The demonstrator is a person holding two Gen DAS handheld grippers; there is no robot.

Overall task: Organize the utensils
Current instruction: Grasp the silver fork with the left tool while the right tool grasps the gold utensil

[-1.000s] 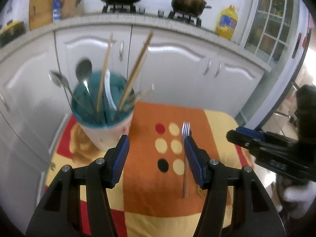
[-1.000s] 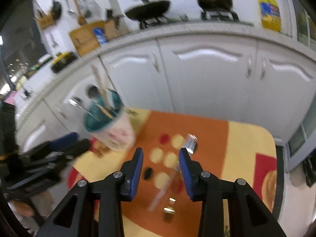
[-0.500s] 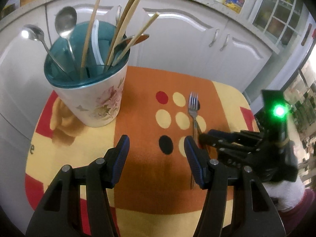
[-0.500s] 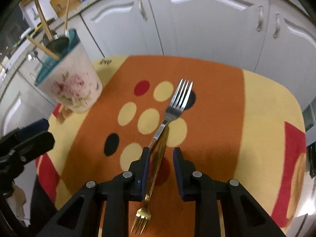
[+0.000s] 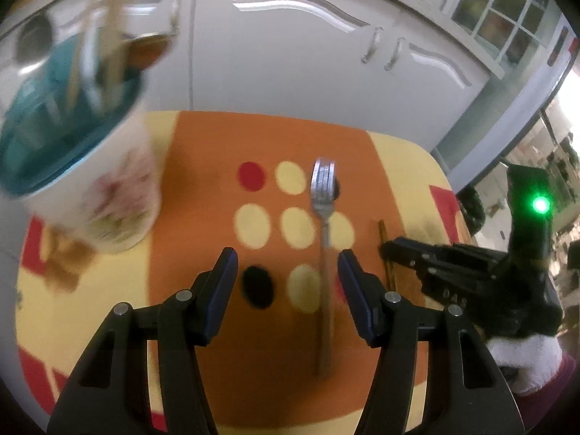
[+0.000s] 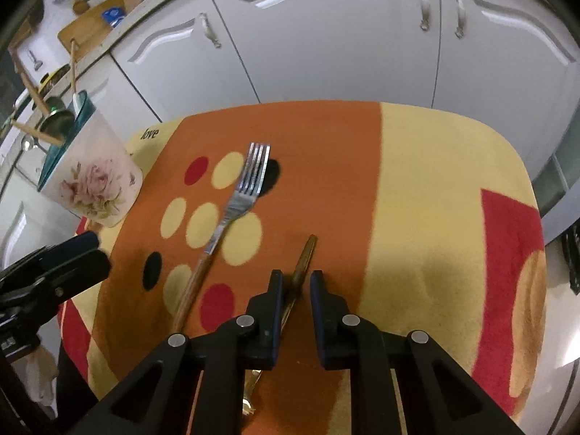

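A silver fork [image 5: 322,195] with a wooden handle lies on the orange and yellow cloth [image 6: 435,181]. Its handle runs between the fingers of my left gripper [image 5: 286,257], which is open just above it. To its right lies a gold fork [image 6: 304,253], tines toward me. My right gripper [image 6: 295,275] straddles the gold fork's handle, and its jaws are closing with a small gap still on each side. A floral cup [image 6: 94,185] with a teal inside stands at the left, holding spoons and chopsticks.
White cabinet doors [image 6: 326,47] rise right behind the small table. The cloth's rounded edges drop off on the right and near sides. The right gripper [image 5: 389,248] comes in from the right in the left wrist view, and a white sleeve [image 5: 522,359] trails behind it.
Both grippers have sunk toward the cloth. The right jaws have narrowed around the gold fork's handle. The left gripper has shifted so that the silver fork's handle now lies between its fingers.
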